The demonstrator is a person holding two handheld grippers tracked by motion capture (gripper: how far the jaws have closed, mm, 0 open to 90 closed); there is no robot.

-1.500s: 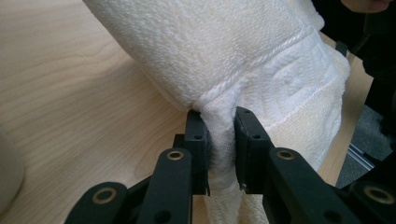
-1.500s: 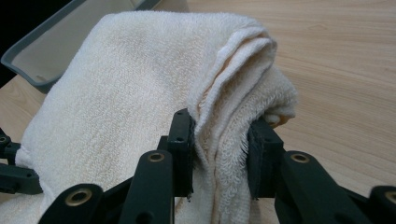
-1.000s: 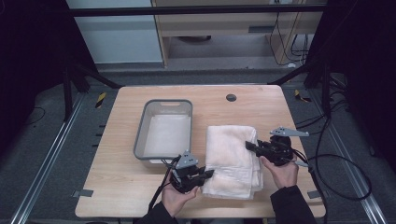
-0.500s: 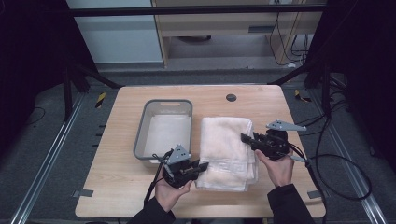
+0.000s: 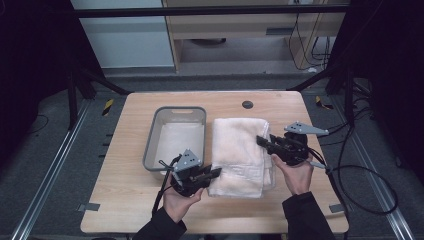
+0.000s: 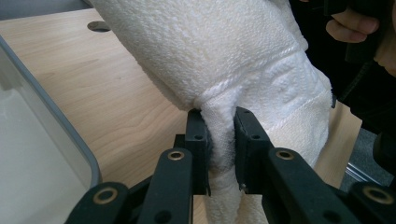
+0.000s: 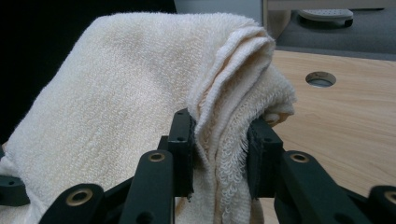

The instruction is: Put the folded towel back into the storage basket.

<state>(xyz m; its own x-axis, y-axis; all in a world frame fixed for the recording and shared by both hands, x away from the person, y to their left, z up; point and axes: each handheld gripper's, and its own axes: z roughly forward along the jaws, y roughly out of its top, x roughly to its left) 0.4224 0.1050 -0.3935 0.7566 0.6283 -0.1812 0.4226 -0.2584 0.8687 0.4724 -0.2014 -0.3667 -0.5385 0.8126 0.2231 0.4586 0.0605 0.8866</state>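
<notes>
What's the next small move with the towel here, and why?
Probably lift both grippers together and carry the folded towel left toward the grey bin. The left gripper is shut on the towel's near edge and the right gripper is shut on its layered side edge, so both holds look set. The bin sits right beside the towel with a cloth already lying inside.

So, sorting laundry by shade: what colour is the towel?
Cream-white towel, plain terry; best in the right gripper view.
</notes>
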